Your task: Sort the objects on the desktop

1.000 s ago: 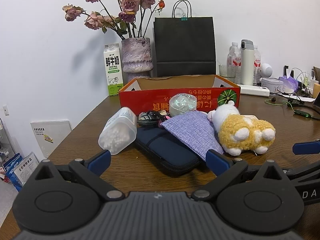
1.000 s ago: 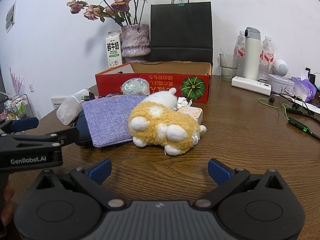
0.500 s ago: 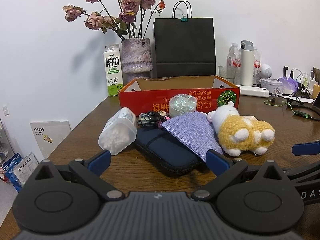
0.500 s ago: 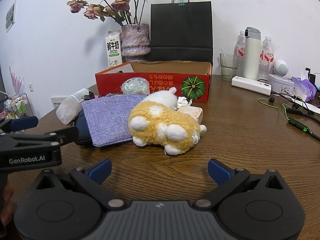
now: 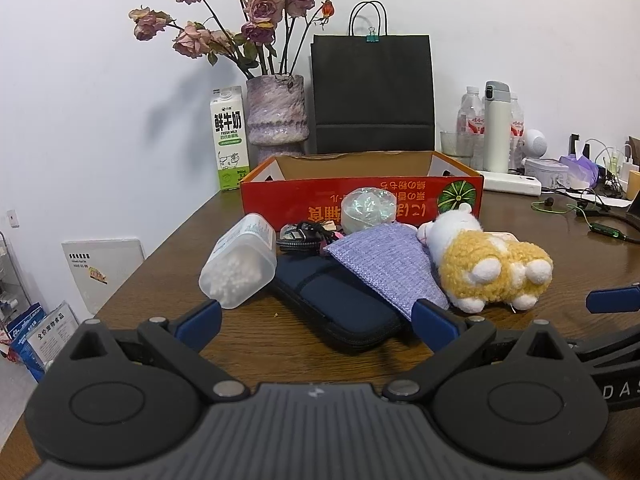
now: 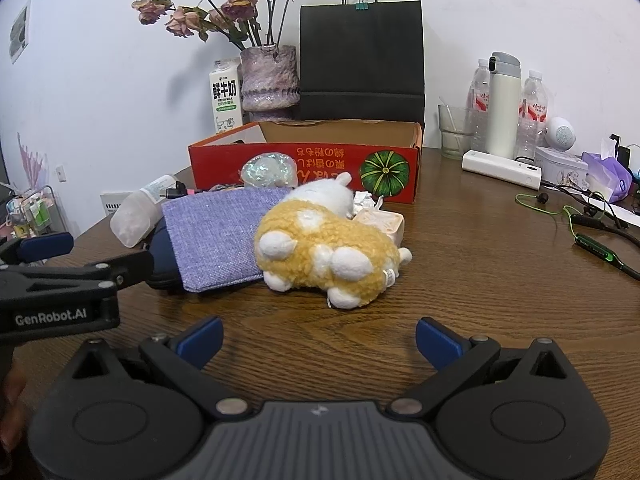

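Note:
A pile lies on the wooden table before a red cardboard box (image 5: pixel 360 200) (image 6: pixel 320 160): a clear tub of cotton swabs (image 5: pixel 240 266), a dark blue pouch (image 5: pixel 340 304), a purple cloth pouch (image 5: pixel 384 264) (image 6: pixel 216 236), black keys (image 5: pixel 300 236), an iridescent ball (image 5: pixel 368 206) and a yellow-white plush toy (image 5: pixel 488 268) (image 6: pixel 324 248). My left gripper (image 5: pixel 316 326) is open and empty just short of the blue pouch. My right gripper (image 6: pixel 318 340) is open and empty, short of the plush toy.
Behind the box stand a milk carton (image 5: pixel 230 140), a vase of dried roses (image 5: pixel 276 112) and a black paper bag (image 5: pixel 372 92). Bottles, a white flask (image 6: pixel 502 108), a power strip (image 6: pixel 502 168) and cables (image 6: pixel 592 232) crowd the right side. The table's left edge (image 5: pixel 140 272) is close.
Both grippers have crept slightly forward towards the pile. Nothing has been taken hold of and the objects have not moved.

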Demonstrator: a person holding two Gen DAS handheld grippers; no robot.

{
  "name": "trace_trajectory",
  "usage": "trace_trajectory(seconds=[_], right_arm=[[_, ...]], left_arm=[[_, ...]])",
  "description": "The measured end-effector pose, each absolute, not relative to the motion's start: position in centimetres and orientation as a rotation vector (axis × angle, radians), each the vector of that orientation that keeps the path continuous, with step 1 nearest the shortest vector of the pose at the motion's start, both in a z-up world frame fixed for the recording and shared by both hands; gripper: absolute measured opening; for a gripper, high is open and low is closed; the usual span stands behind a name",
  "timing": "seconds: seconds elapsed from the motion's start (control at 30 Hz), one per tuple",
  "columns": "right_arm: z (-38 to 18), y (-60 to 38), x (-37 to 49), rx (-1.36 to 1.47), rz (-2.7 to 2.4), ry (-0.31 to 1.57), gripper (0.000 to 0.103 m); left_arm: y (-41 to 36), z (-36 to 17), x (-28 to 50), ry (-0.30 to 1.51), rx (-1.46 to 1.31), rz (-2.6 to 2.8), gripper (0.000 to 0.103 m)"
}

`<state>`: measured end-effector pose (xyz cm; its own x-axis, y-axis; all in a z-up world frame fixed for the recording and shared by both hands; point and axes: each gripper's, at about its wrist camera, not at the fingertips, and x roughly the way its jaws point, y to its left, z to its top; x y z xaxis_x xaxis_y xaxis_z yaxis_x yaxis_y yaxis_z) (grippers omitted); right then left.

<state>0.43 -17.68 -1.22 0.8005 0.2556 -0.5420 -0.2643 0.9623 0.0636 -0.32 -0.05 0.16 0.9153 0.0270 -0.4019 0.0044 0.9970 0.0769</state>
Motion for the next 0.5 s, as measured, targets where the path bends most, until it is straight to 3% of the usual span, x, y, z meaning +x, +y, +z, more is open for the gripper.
trace_trajectory(seconds=[0.5], right_arm=[[-1.20, -17.72, 0.62, -0.011, 0.267, 0.583, 0.103]], left_arm=[[0.20, 0.17, -0.60, 0.401, 0.063, 0.042, 0.103]])
